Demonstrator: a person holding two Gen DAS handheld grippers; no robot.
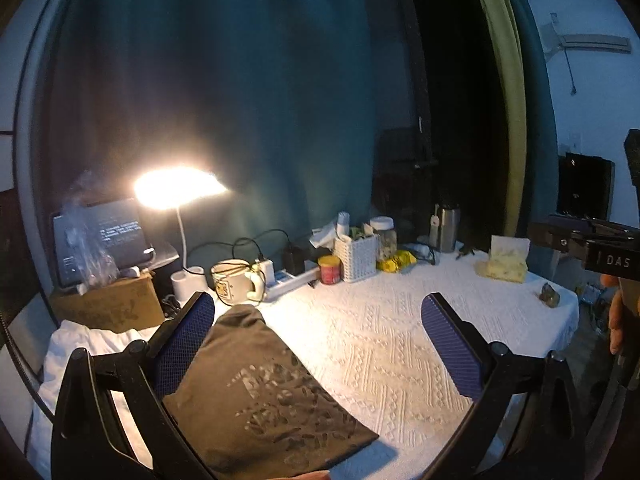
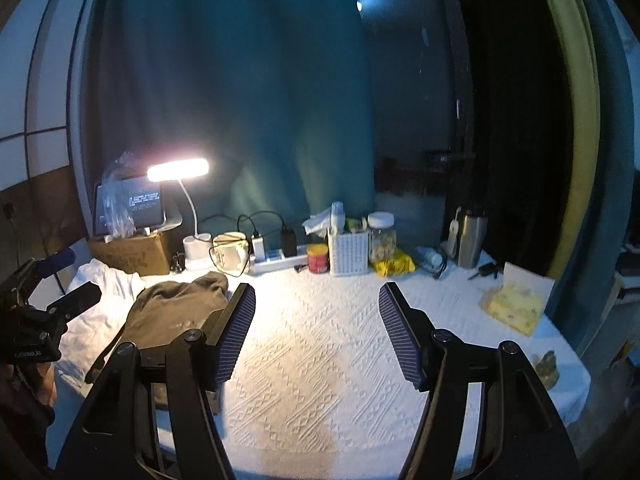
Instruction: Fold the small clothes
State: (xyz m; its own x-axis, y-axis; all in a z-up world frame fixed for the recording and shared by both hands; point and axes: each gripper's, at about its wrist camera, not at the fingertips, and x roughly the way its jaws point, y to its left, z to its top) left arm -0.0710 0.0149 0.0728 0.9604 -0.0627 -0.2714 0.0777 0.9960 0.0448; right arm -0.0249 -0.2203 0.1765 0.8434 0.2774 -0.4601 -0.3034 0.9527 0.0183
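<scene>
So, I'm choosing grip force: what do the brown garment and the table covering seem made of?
The brown T-shirt looks like soft matte knit, probably cotton: limp folds and a cracked, faded print. The white tablecloth looks like thick textured fabric with raised geometric patterns, possibly quilted or embossed.

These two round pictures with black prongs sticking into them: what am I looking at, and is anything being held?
There is no robot here. A person holds a pair of tongs in each hand, and a small wide-angle camera on each looks forward along its two fingers. That is why both pictures bulge. One picture is from the left tongs, the other from the right tongs. Both stand wide open and hold nothing.

Below them is a table with a white cloth. On its left side lies a brown shirt, folded, on top of a white garment. Along the back stand a lit lamp, a mug, a power strip, a white basket, jars and a steel flask. A yellow tissue pack lies at the right.
</scene>
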